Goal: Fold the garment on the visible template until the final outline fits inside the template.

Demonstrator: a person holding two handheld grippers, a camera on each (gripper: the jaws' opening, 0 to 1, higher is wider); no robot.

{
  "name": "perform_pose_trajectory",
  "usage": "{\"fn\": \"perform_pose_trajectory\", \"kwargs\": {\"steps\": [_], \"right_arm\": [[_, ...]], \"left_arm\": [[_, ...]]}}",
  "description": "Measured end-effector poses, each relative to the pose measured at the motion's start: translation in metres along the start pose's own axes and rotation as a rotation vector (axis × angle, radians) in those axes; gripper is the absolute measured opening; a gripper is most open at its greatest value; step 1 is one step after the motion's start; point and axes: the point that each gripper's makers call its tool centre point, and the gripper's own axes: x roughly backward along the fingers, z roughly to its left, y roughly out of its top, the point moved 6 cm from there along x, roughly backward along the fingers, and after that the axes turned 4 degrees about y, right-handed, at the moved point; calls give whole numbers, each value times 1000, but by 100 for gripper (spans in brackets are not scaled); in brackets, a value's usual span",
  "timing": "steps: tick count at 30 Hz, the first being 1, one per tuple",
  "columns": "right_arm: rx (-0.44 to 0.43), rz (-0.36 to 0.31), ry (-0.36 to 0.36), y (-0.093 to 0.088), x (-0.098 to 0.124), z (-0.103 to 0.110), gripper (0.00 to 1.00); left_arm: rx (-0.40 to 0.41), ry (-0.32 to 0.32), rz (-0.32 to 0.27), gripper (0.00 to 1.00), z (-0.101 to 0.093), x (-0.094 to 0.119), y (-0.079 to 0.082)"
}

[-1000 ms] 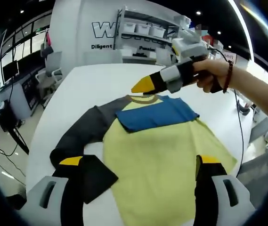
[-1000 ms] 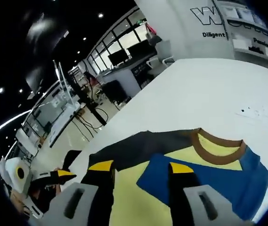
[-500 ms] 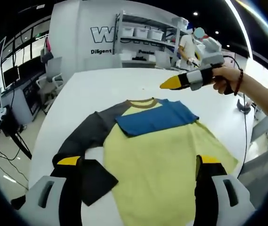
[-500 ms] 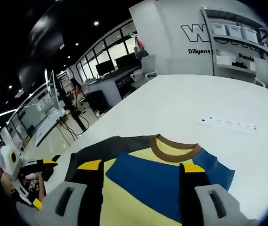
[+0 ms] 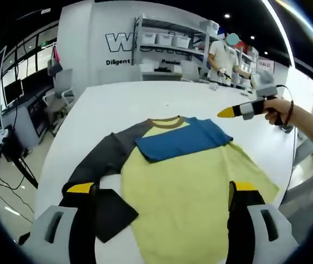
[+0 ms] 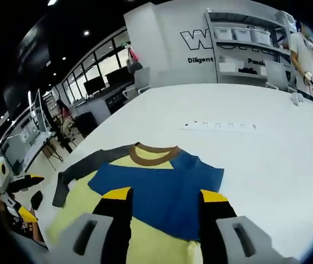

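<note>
Shirt lies flat on the white table, straight ahead of your left tongs. Its long axis runs away from those tongs: brown collar at the far end, hem at the near end between the jaws. A blue panel is folded across the chest below the collar. The dark sleeve trails back toward your left jaw.

Left tongs: jaws spread wide, holding nothing.

Right tongs: jaws apart over the blue panel, empty, collar beyond them. They are also seen in the left gripper view, held in your hand off past the shirt's right shoulder, above the table.
</note>
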Motion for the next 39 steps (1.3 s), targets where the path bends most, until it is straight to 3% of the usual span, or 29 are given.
{"fn": "perform_pose_trajectory", "kwargs": {"steps": [10,26,32,39], "right_arm": [[-33,32,-52,-23,4,-22,36],[-109,87,-101,-58,-2,-40,1],[-110,107,-102,-71,-2,-40,0],[-99,92,-129,-70,3,-40,0]], "left_arm": [[-4,-2,5,99,-1,0,-1],[-2,-11,-5,97,-2,0,0],[0,-12,-2,97,-2,0,0],[-1,-10,5,96,-2,1,-1]]}}
